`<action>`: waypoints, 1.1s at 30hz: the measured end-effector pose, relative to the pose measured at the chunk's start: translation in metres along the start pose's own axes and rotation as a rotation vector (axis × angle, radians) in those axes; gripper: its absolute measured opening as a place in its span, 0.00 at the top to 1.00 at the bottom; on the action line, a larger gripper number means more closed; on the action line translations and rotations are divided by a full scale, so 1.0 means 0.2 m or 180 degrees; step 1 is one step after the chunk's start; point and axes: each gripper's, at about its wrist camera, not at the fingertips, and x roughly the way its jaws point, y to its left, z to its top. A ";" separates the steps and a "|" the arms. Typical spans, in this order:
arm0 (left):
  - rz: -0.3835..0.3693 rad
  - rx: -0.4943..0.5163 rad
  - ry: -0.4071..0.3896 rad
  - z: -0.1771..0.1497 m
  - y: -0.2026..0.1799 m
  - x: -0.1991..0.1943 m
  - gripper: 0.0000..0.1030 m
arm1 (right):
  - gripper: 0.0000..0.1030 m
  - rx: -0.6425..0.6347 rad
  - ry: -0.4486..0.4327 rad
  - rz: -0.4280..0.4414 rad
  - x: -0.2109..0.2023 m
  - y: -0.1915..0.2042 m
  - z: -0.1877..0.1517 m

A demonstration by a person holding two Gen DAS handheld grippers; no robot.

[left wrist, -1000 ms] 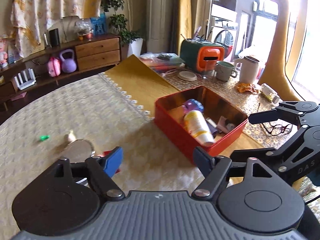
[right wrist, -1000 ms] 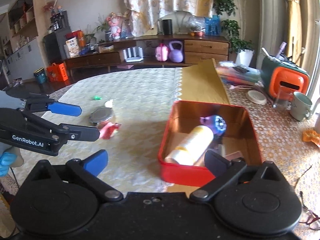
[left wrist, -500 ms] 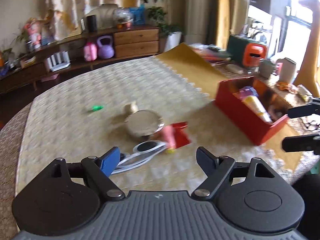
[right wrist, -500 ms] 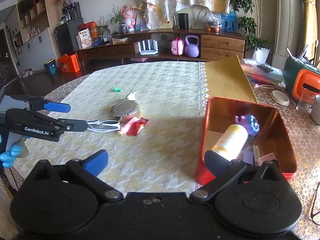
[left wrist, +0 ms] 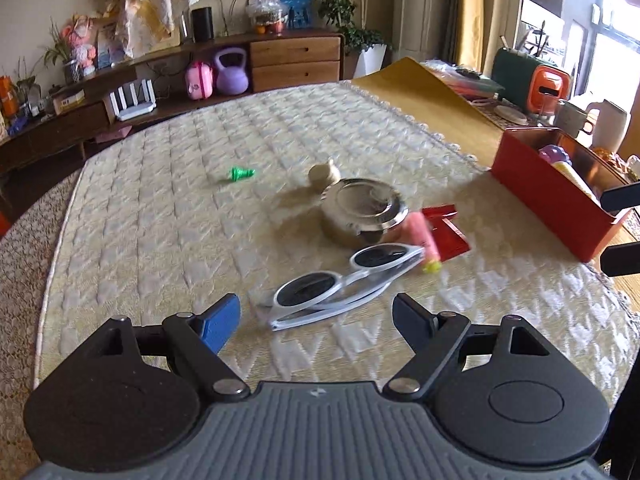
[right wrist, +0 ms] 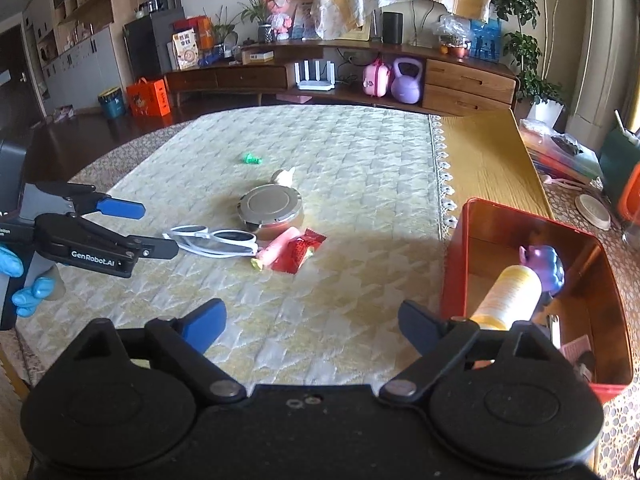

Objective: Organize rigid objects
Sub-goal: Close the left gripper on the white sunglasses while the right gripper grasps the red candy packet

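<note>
- While the left tongs (left wrist: 316,318) stand wide with nothing between their pads, they hang just above the near end of the white sunglasses (left wrist: 344,284), not touching them.
- Closing at this moment, the right tongs (right wrist: 310,322) are empty too, with only bare cloth between the pads; the near left corner of the red box (right wrist: 454,264) lies just beside the right pad.
- White-framed with dark oval lenses, the sunglasses lie folded and flat on the cream quilted cloth (left wrist: 160,220) that covers the worktop, about midway across it.
- Touching or nearly touching their far end are a pink tube (left wrist: 424,236) with a yellow-green tip and a red foil packet (left wrist: 450,232).
- Just behind these sits a round metal tin (left wrist: 362,208) with a shiny lid; a small beige thing (left wrist: 324,174) stands at its far side, too blurred to name.
- Alone toward the far left of the cloth lies a small green piece (left wrist: 240,173).
- At the right edge of the cloth the red box holds a yellow-and-white bottle (right wrist: 508,296) lying tilted, and a purple thing (right wrist: 544,264) behind it.
- Smaller items in the box's near right corner are partly hidden by the tongs' body and hard to make out.
- A blue-gloved hand (right wrist: 24,284) on the left tongs is cut off at the frame edge.
</note>
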 end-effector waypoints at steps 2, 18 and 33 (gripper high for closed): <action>0.0010 -0.0049 0.0024 -0.01 0.03 0.03 0.19 | 0.16 0.0006 0.0019 -0.0018 0.04 0.00 0.01; -0.0081 -0.0232 -0.0003 -0.04 0.10 0.15 0.19 | 0.32 -0.0068 0.0166 -0.0049 0.40 0.01 0.12; -0.0186 -0.0222 -0.0065 -0.03 0.11 0.20 0.22 | 0.48 -0.0014 0.0270 0.0125 0.58 -0.02 0.17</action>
